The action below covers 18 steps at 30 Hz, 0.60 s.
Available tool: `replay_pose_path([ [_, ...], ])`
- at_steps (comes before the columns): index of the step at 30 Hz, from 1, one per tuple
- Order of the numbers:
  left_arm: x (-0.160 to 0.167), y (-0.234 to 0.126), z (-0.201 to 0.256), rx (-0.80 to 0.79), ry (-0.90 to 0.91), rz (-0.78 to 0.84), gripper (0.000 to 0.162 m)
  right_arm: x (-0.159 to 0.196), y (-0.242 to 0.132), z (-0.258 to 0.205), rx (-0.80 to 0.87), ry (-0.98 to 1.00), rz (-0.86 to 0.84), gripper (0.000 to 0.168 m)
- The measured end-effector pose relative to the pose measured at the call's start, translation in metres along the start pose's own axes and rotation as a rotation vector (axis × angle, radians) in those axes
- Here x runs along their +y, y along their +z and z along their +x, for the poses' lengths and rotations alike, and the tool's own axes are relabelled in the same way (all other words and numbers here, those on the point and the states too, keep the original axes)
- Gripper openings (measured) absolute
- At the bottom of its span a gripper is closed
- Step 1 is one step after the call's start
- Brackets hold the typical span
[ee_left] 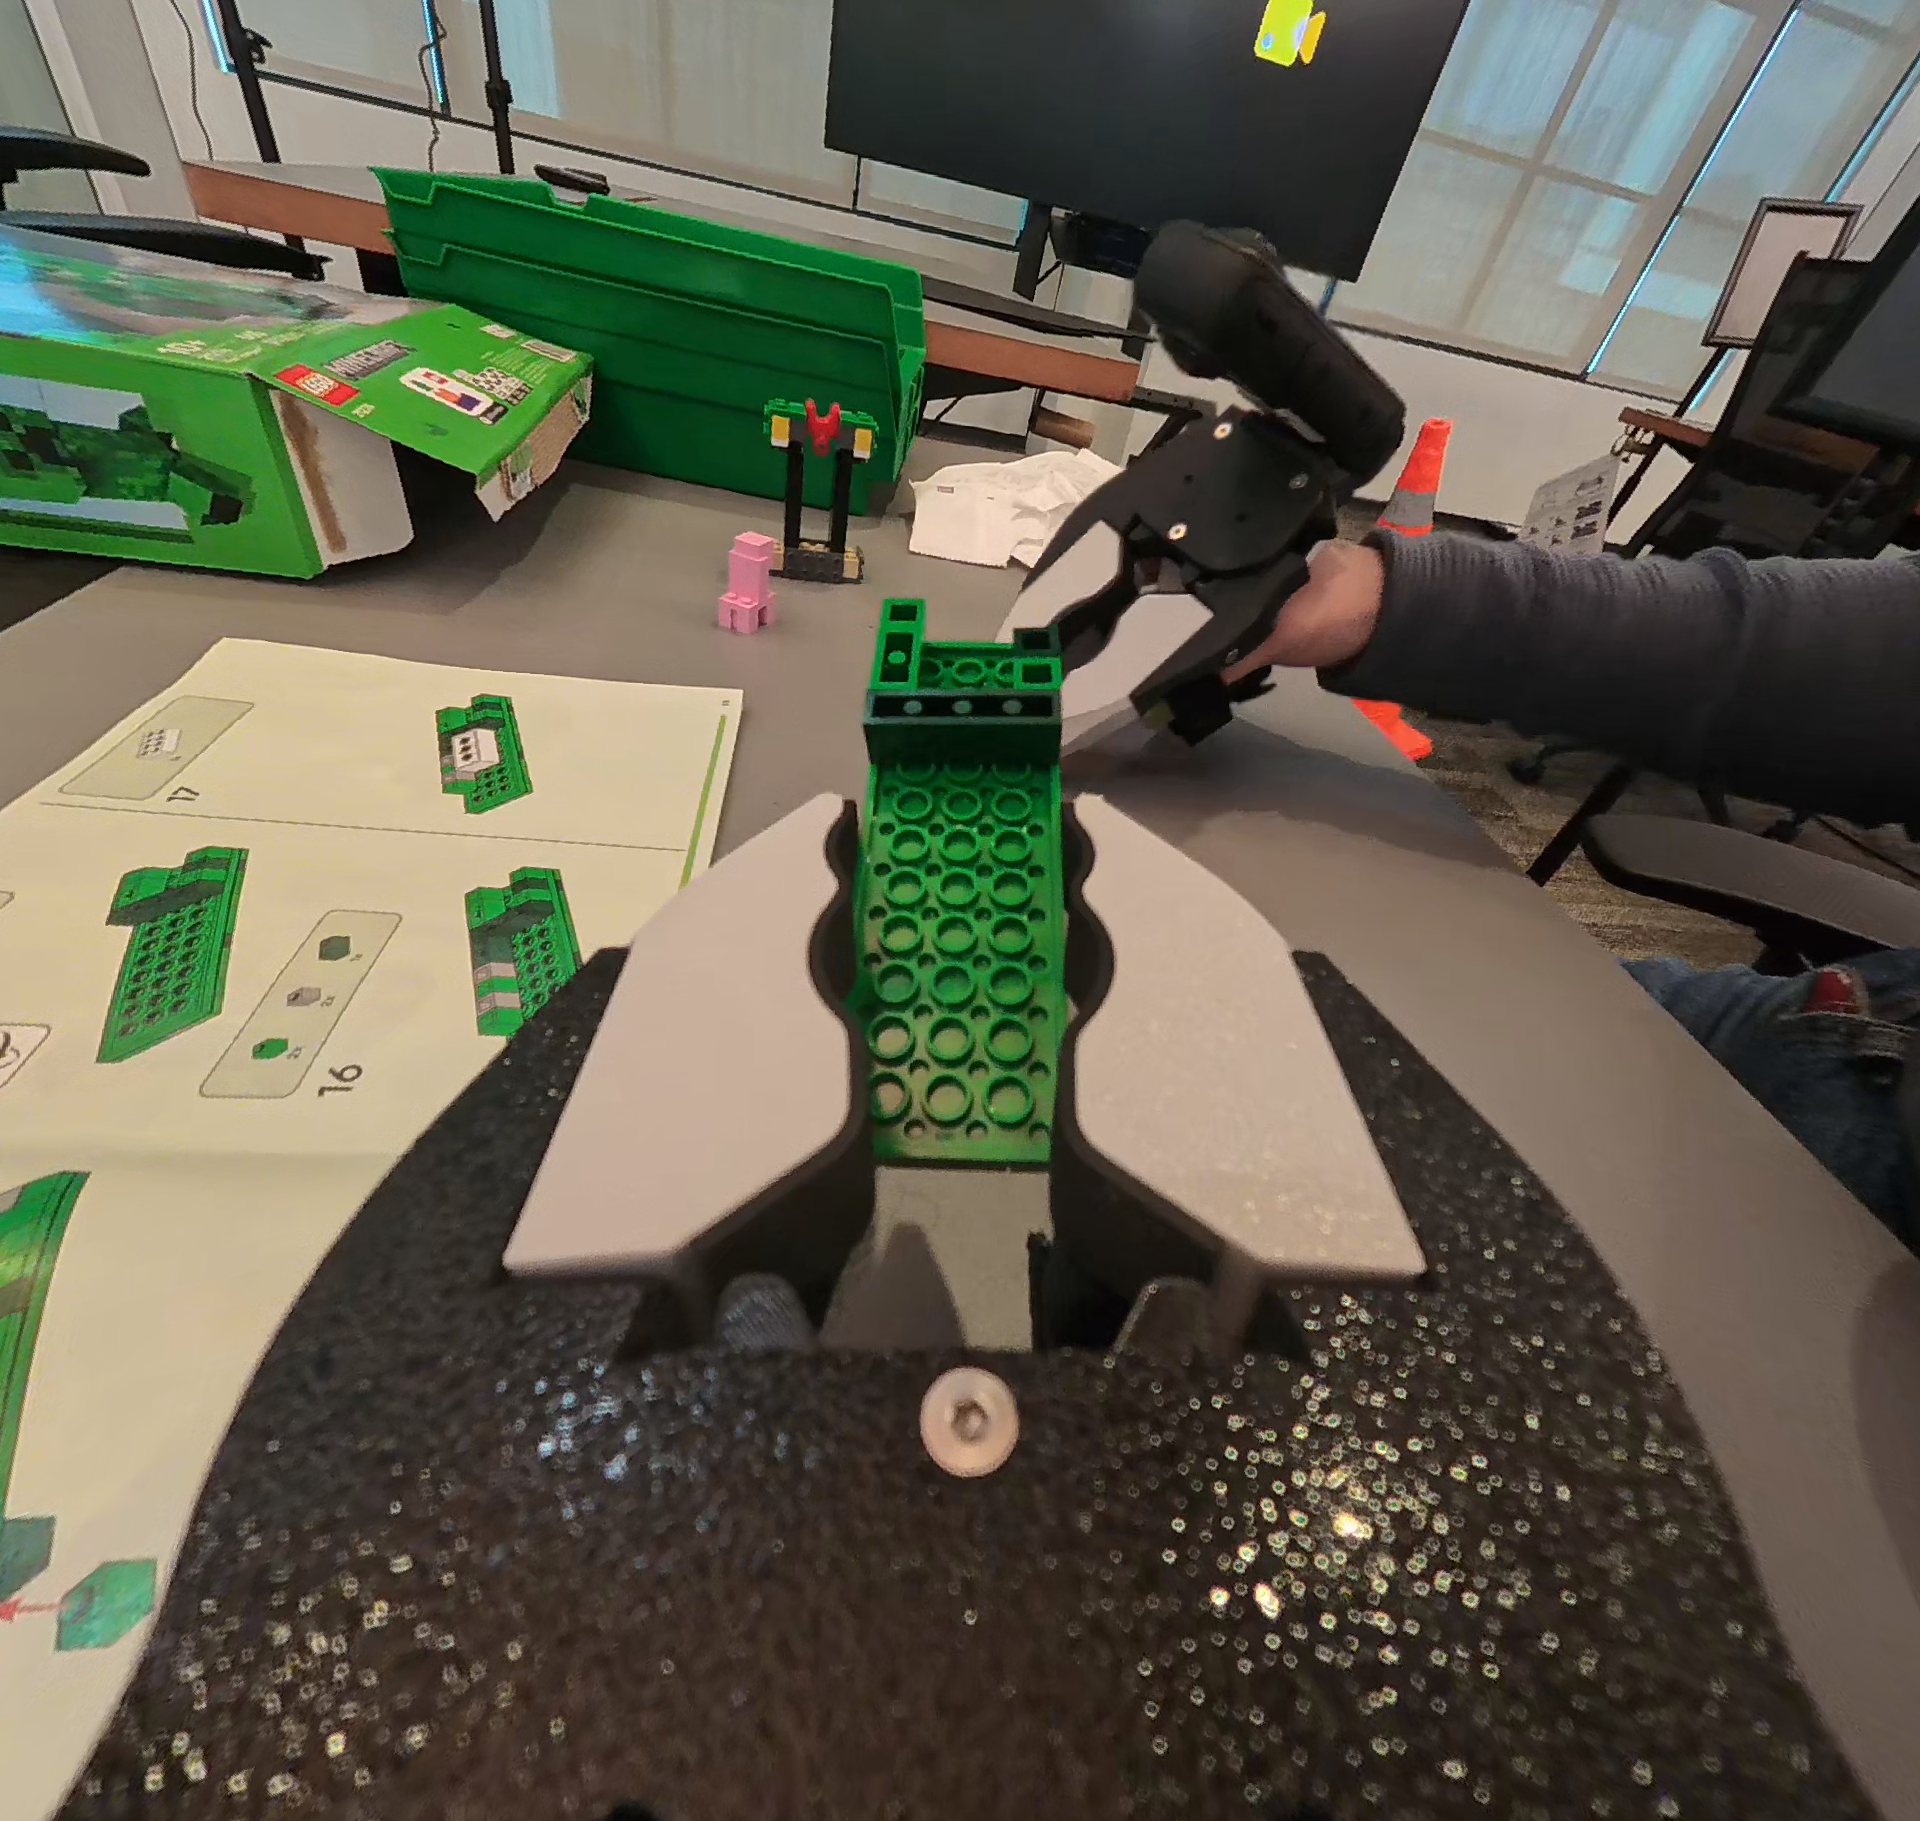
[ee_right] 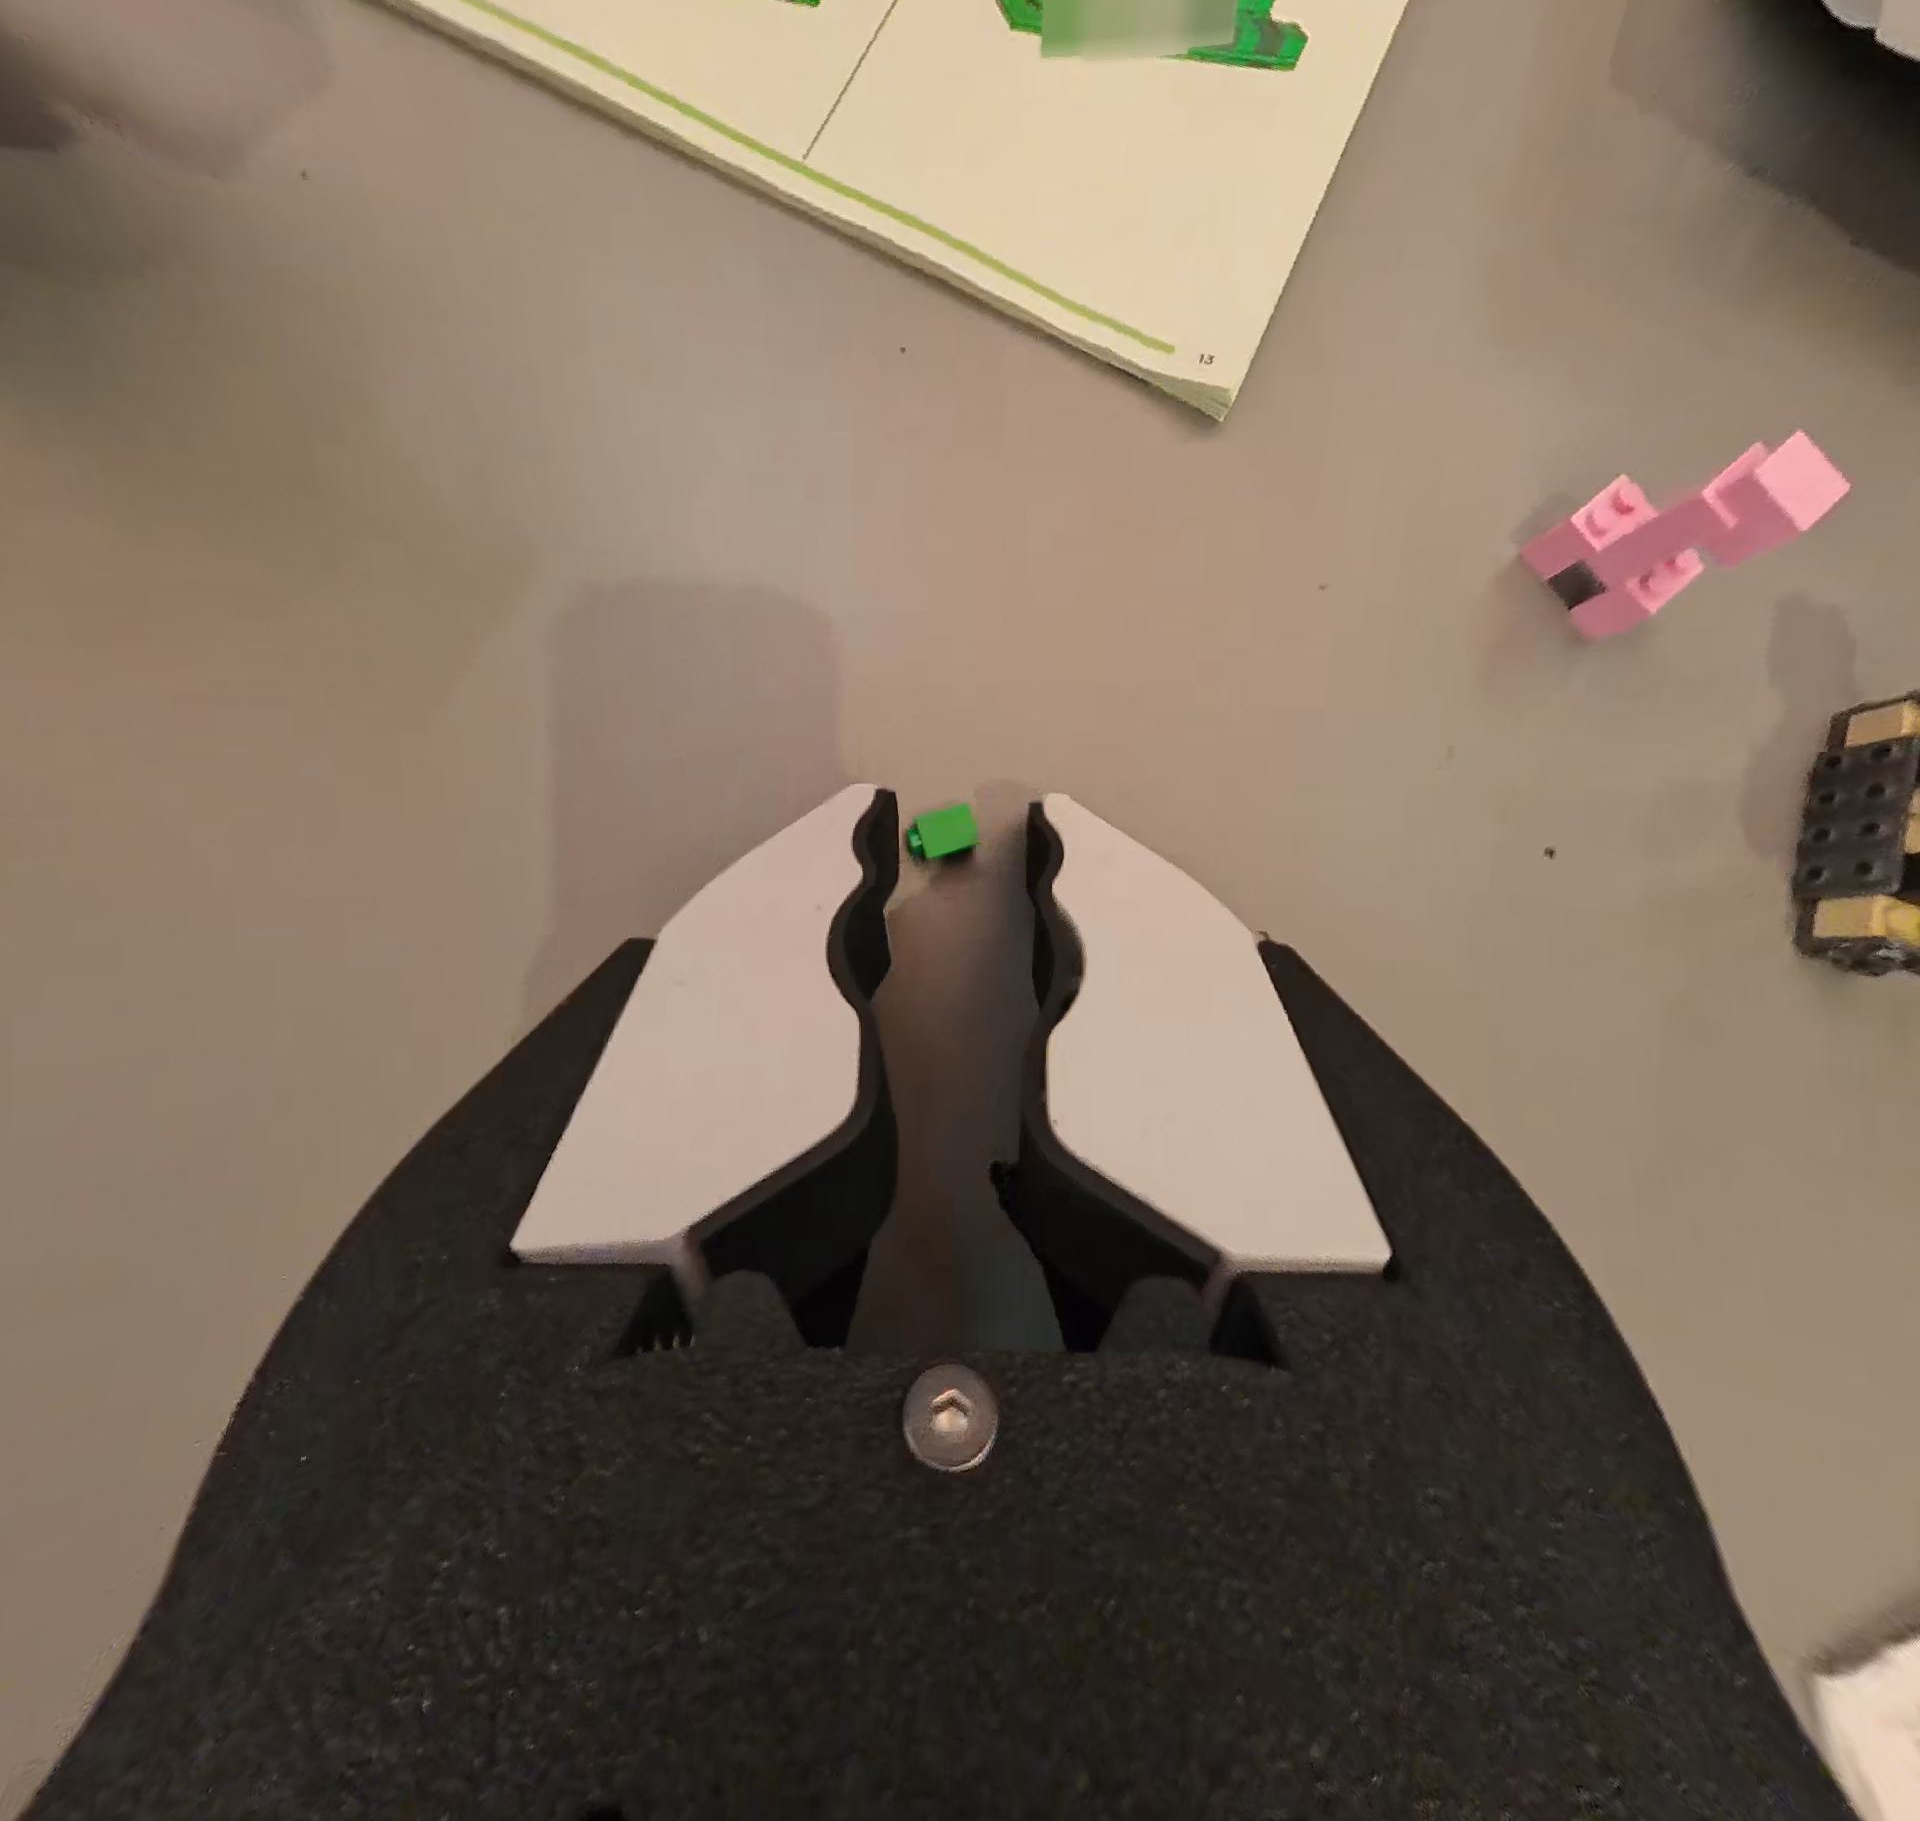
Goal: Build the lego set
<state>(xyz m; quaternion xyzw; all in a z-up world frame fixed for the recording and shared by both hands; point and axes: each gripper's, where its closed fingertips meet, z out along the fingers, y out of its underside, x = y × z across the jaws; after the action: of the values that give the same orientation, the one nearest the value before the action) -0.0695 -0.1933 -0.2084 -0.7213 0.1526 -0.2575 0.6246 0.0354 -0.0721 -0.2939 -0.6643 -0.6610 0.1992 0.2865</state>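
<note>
My left gripper (ee_left: 961,815) is shut on a green Lego plate assembly (ee_left: 961,950). It holds the assembly by its long sides, underside up, above the grey table (ee_left: 582,587). Darker green bricks sit at its far end. My right gripper (ee_right: 958,805) points down at the table with its jaws open. A small green brick (ee_right: 943,831) lies on the table between its fingertips, nearer the left one and touching neither. The right gripper also shows in the left wrist view (ee_left: 1075,675), just right of the assembly's far end, held by a person's hand.
The open instruction booklet (ee_left: 343,836) (ee_right: 1039,171) lies to the left. A pink Lego pig (ee_left: 748,582) (ee_right: 1683,540) and a black-and-tan Lego frame (ee_left: 821,493) (ee_right: 1860,857) stand nearby. The set's box (ee_left: 208,441), green bins (ee_left: 665,317) and crumpled white paper (ee_left: 997,514) are farther back. The table edge runs along the right. The gap from one gripper's tips to the other's is roughly 20 centimetres.
</note>
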Motion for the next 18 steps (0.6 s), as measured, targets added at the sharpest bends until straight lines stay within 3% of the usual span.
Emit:
replay_pose_path([
  [4, 0.0, 0.0, 0.0, 0.007, -0.007, 0.001, 0.036, 0.008, -0.01, 0.003, -0.034, -0.131, -0.019, 0.024],
  [8, 0.0, 0.0, 0.001, 0.014, -0.01, 0.0, 0.036, 0.012, -0.015, -0.004, -0.178, -0.157, 0.007, 0.026],
  [18, 0.0, 0.0, 0.002, 0.025, -0.021, 0.003, 0.036, 0.008, -0.011, -0.021, -0.302, -0.187, 0.043, 0.022],
])
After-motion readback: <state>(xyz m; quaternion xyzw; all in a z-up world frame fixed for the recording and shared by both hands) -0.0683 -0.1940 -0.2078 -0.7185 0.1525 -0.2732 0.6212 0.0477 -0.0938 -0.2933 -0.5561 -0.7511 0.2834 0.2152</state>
